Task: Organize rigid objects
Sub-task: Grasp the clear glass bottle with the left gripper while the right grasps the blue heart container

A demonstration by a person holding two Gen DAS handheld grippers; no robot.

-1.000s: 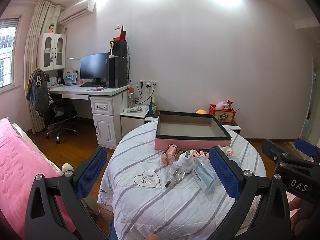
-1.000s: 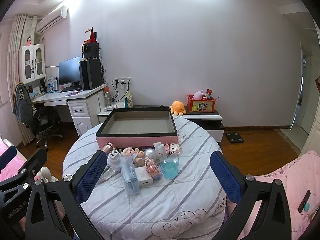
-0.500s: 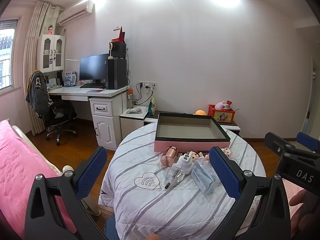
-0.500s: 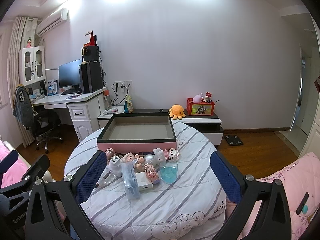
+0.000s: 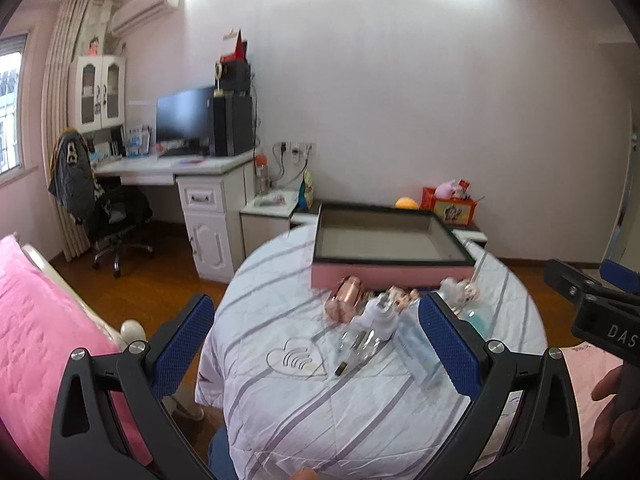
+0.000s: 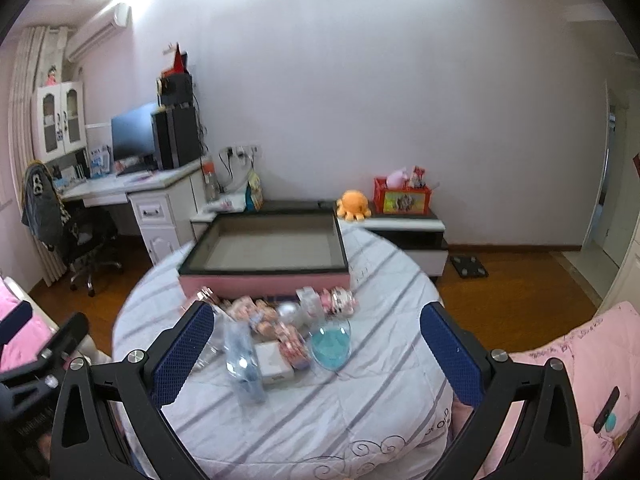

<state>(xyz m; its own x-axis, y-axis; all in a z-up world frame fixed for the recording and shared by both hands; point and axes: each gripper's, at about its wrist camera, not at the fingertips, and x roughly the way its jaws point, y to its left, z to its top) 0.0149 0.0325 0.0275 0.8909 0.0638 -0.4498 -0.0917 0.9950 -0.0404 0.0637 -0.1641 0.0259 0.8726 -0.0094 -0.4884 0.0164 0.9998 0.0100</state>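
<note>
Above the bench, both grippers have dropped nearer the clutter, jaws wide and empty; tray still unfilled.

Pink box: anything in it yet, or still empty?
Empty. The pink box shows only bare grey floor in both views; the small items all lie on the table in front of it.

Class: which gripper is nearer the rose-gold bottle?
Left. The left gripper hangs just short of the rose-gold bottle; the right gripper sits farther right.

Black tongs with blue dimpled pads and silver screws.
</note>
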